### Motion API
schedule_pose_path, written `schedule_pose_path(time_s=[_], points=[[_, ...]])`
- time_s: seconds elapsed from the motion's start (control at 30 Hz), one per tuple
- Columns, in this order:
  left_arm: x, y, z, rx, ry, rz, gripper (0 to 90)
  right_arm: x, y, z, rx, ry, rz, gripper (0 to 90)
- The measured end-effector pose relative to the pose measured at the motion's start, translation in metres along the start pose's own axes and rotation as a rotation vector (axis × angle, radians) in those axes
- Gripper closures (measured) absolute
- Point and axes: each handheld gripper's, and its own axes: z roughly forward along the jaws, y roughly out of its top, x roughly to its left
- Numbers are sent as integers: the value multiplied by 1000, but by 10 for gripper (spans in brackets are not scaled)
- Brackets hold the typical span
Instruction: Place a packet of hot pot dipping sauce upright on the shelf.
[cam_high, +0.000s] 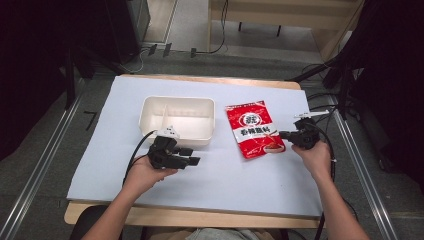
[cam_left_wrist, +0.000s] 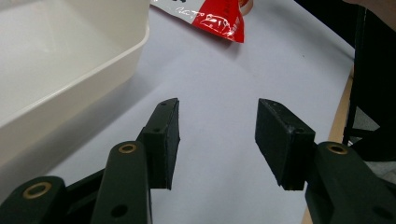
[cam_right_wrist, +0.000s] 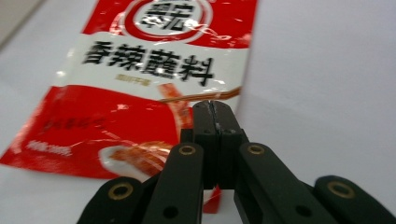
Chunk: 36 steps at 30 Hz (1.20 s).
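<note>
Pouch (cam_high: 254, 130) lies flat, long axis away from person, right tongs (cam_high: 283, 135) pinching corner.

The glossy plastic sauce packet (cam_right_wrist: 140, 88) lies on a matt white tabletop (cam_high: 240, 175) beside a smooth plastic tray (cam_high: 177, 120).

Red-and-white sauce packet (cam_high: 254, 129) with black lettering, cream tray (cam_high: 150, 112), black grippers

The table (cam_high: 250, 185) is a wooden top covered by a pale blue-white sheet (cam_high: 125, 100), with wood exposed along the near and far edges. A white rectangular tray (cam_high: 150, 107) rests on the sheet, left of centre toward the far side. A red sachet (cam_high: 252, 127) lies flat just right of the tray, apart from it.
</note>
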Motion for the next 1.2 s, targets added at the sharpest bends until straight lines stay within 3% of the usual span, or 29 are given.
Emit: schedule_pose_path(time_s=[0.1,0.27,0.47,1.2], points=[[0,0,1,6,2,8,504,-12,2,8,15,-33,33,900],[-1,0,2,7,-2,8,502,-20,2,18,39,-49,57,900],[0,0,2,-3,2,7,501,-24,0,26,75,-11,77,900],[1,1,3,-3,8,11,498,11,-14,19,156,69,15,900]])
